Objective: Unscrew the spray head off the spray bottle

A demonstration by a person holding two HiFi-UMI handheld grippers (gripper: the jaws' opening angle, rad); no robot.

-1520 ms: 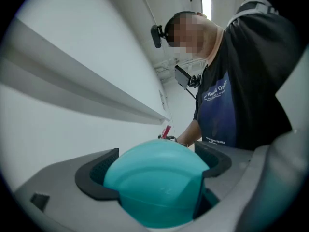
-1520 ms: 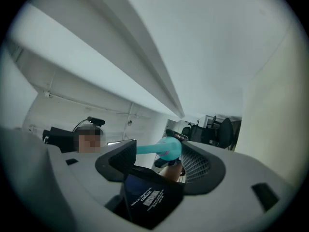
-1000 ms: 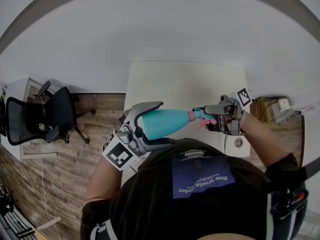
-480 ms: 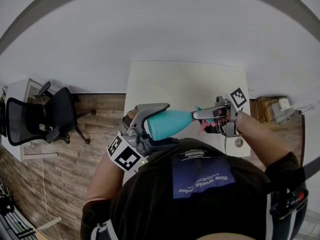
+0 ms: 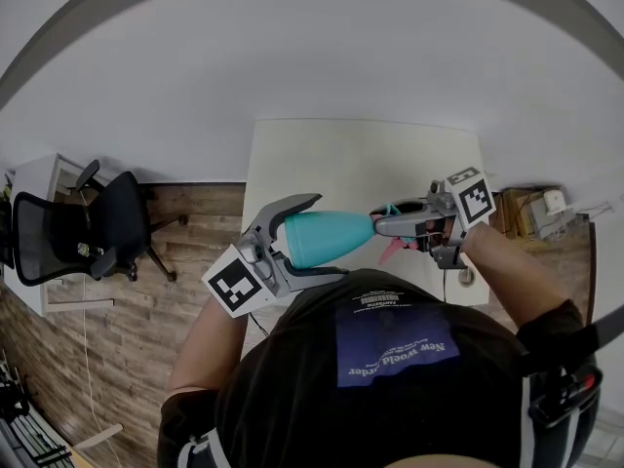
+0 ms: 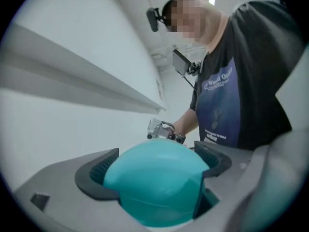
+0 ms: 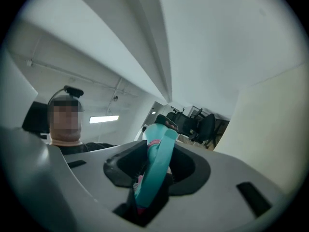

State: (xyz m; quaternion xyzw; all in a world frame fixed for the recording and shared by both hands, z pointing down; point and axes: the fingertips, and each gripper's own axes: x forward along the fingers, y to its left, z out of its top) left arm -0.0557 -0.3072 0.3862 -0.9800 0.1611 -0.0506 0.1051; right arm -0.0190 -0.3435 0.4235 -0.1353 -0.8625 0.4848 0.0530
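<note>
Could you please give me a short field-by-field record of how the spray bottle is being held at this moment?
Spray bottle: teal, held level in the air above the table
Left hand-held gripper: shut on the bottle's wide body
Right hand-held gripper: jaws have just been closing; the spray head is between them, pads on it
Spray head: teal with a pink trigger, not yet off the bottle
Surroundings: black office chair on the wood floor beside the table
</note>
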